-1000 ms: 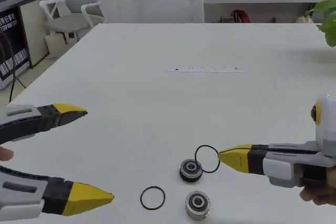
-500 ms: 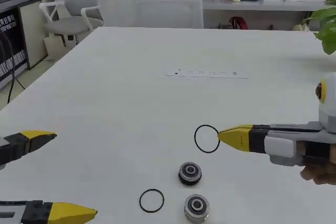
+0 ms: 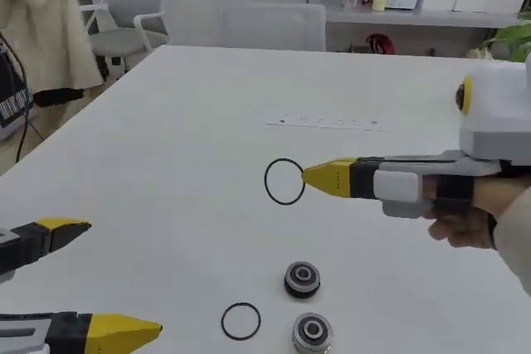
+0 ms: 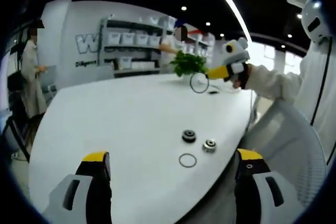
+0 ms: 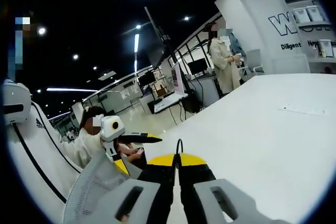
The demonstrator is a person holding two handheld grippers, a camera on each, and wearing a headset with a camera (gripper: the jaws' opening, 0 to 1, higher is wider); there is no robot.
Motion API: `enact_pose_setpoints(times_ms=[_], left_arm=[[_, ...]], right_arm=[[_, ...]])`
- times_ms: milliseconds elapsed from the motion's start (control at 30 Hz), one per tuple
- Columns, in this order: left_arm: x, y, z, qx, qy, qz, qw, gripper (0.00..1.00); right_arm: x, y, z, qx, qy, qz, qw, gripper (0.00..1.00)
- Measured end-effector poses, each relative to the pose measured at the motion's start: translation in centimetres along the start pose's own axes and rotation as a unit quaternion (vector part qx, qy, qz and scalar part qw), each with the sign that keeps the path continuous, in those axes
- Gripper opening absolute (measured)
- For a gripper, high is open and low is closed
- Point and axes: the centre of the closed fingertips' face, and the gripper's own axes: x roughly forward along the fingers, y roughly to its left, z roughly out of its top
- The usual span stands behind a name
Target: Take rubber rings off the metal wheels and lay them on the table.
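Right hand-held gripper (image 3: 309, 177): shut on a black rubber ring (image 3: 266, 181), pinched by its edge at the very tips and hanging in the air above the white table (image 3: 207, 113), beyond the farther metal wheel (image 3: 301, 278). Left hand-held gripper (image 3: 123, 279): spread wide, empty, low at the near left. Second ring (image 3: 241, 321) lying flat on the table, just beside the nearer metal wheel (image 3: 312, 331).

For a clean laying-down:
- Lower toward a bare patch near the second ring, apart from both wheels, to avoid landing on either.
- Tilt the tips down to touch the hanging loop to the table, then ease the jaws apart rather than dropping from height; probably springy enough to bounce or roll.
- Draw back straight along the jaws to avoid dragging the loop.
- Hold the left hand-held gripper out of the path, ready to steady a wheel.

Cannot tell from here whether either wheel carries a ring yet to be removed; worth checking before the next reach.
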Motion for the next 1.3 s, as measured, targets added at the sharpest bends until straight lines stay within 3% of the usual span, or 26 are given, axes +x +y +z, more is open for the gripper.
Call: enact_pose_setpoints(times_ms=[267,400,500,600,767,867,1067,1200,1300], left_arm=[[0.1,0.2,-0.7,-0.007,0.009,-0.011,0.9999,1.00],[0.2,-0.3,-0.1,-0.008,-0.012,-0.030,0.9994,1.00],[0.4,-0.1,-0.3,-0.013,-0.012,-0.036,0.9992,1.00],[0.6,0.0,-0.7,-0.048,-0.012,-0.041,0.9979,1.00],[0.8,-0.1,-0.8,-0.046,-0.012,-0.044,0.9979,1.00],[0.8,-0.4,-0.6,-0.063,-0.020,-0.056,0.9962,1.00],[0.9,-0.2,-0.7,-0.054,-0.025,-0.059,0.9965,1.00],[1.4,0.0,-1.8,-0.041,-0.005,-0.064,0.9971,1.00],[1.6,0.9,-3.1,-0.023,0.015,-0.047,0.9985,1.00]], right_arm=[[2.9,1.5,0.8,0.007,0.001,0.038,0.9992,0.00],[4.1,1.6,0.2,0.012,0.011,0.044,0.9989,0.00],[5.1,1.8,-0.9,0.017,0.023,0.052,0.9982,0.00],[5.7,2.1,-2.9,0.029,0.043,0.059,0.9969,0.00],[6.3,2.2,-6.3,0.035,0.087,0.062,0.9937,0.00],[6.6,2.0,-7.7,0.040,0.106,0.063,0.9915,0.00],[6.9,1.8,-9.9,0.072,0.125,0.068,0.9871,0.00],[6.8,1.2,-11.8,0.079,0.151,0.057,0.9838,0.00],[6.8,0.6,-12.9,0.084,0.164,0.048,0.9816,0.00]])
